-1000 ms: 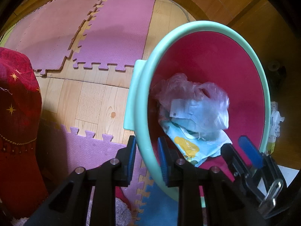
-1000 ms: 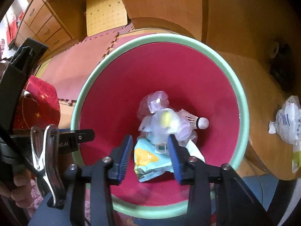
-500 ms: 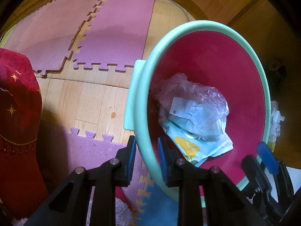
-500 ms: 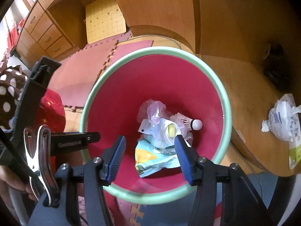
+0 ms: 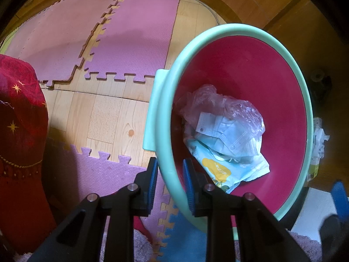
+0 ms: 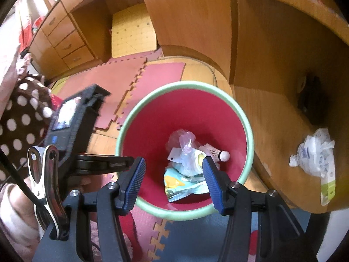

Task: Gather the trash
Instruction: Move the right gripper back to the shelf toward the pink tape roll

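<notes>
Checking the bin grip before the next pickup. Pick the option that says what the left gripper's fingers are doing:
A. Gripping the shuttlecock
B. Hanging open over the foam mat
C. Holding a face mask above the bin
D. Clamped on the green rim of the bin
D: the left gripper has one finger outside and one inside the bin, closed on its green rim.

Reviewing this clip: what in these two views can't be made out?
- Print on the crumpled wrapper on the wooden surface: right wrist view, too small.
- Right gripper in the left wrist view: blurred, cut off at the frame edge.
- What lies under the trash pile in the bin: covered by the plastic bag and face mask.
</notes>
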`<move>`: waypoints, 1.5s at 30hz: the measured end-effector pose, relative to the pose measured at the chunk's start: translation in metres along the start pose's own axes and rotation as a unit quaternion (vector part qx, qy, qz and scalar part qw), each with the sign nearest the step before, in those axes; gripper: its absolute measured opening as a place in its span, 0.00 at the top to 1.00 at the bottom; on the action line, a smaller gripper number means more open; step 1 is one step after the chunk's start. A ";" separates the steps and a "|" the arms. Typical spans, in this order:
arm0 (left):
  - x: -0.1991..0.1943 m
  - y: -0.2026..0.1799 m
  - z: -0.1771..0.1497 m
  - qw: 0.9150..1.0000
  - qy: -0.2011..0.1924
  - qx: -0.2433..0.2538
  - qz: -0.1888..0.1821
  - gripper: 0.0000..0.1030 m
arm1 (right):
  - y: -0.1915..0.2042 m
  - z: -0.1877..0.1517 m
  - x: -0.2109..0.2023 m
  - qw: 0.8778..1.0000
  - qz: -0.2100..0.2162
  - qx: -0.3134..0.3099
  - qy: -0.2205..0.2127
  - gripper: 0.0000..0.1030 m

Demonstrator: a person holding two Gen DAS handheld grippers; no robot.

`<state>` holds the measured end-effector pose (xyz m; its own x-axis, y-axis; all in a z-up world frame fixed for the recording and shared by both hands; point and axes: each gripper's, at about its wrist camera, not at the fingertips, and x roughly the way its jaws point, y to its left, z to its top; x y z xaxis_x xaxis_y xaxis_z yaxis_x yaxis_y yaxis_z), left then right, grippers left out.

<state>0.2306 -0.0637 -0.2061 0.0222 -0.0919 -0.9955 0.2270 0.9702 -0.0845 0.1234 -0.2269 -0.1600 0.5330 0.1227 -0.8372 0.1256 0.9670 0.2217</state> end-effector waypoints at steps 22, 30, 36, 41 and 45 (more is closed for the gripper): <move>0.000 -0.002 -0.001 1.000 -0.002 0.003 0.004 0.76 | -0.016 0.027 -0.111 0.994 -0.035 -0.033 -0.099 0.46; 0.001 -0.002 -0.001 1.000 -0.002 0.004 0.007 0.76 | -0.060 0.036 -0.158 0.987 -0.077 -0.001 -0.144 0.46; 0.001 -0.002 -0.001 1.000 -0.002 0.004 0.007 0.76 | -0.087 0.039 -0.179 0.981 -0.102 0.022 -0.165 0.46; 0.001 -0.002 -0.001 1.000 -0.002 0.004 0.007 0.76 | -0.103 0.038 -0.191 0.976 -0.122 0.035 -0.176 0.46; 0.001 -0.003 -0.002 1.000 -0.002 0.004 0.007 0.76 | -0.116 0.038 -0.200 0.972 -0.141 0.042 -0.181 0.46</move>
<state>0.2286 -0.0661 -0.2069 0.0304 -0.0789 -0.9964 0.2341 0.9697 -0.0697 0.0338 -0.3724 0.0006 0.7253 -0.2469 -0.6427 0.3697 0.9271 0.0611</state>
